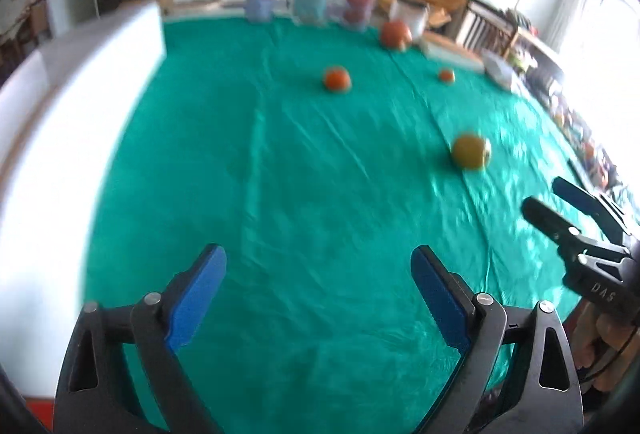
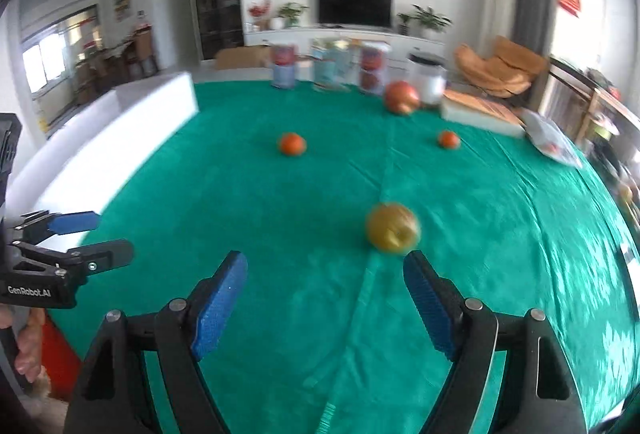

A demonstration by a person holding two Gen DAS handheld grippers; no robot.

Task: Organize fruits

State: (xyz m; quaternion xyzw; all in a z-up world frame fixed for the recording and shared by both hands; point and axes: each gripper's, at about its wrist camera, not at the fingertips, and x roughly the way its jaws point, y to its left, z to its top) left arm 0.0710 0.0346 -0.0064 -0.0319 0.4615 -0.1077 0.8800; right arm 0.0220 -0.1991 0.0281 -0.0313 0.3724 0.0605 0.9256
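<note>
Lying on a green cloth (image 2: 280, 218) spread over a table: four loose fruits, all blurred. Nearest, a yellow-green fruit (image 2: 393, 228), just beyond the right gripper (image 2: 324, 266) and close to its right-hand finger, outside the gap, not touching. Further out, an orange fruit (image 2: 292, 143) near the middle of the cloth, a smaller orange fruit (image 2: 448, 139) to its right, and a large reddish fruit (image 2: 401, 97) near the far edge, beside a white container with a dark lid (image 2: 426, 75).

Seen from the left wrist: same yellow-green fruit (image 1: 470, 151) well ahead and off to the right of the left gripper (image 1: 318, 262), nearer to the right gripper (image 1: 548, 199) coming in from that side. Orange fruit (image 1: 337, 78), smaller one (image 1: 446, 75) and large reddish one (image 1: 395, 34) farther still.

Both grippers spread wide, blue pads apart, only bare cloth between the fingers; nothing pinched. Left gripper (image 2: 98, 234) visible at the left edge of the right wrist view, likewise parted, with a hand (image 2: 28, 350) on its grip.

Along the far edge of the cloth: three tall see-through jars (image 2: 328, 67) in a row, contents too blurred to name. White box-like block (image 2: 120, 129) along the left side; a flat white-and-tan box (image 2: 480, 113) and a clear bag (image 2: 554, 137) at right.

Beyond: a dark television (image 2: 354, 6) on a long white cabinet, potted plants either side, a tan chair (image 2: 500, 71) at right, bright windows.
</note>
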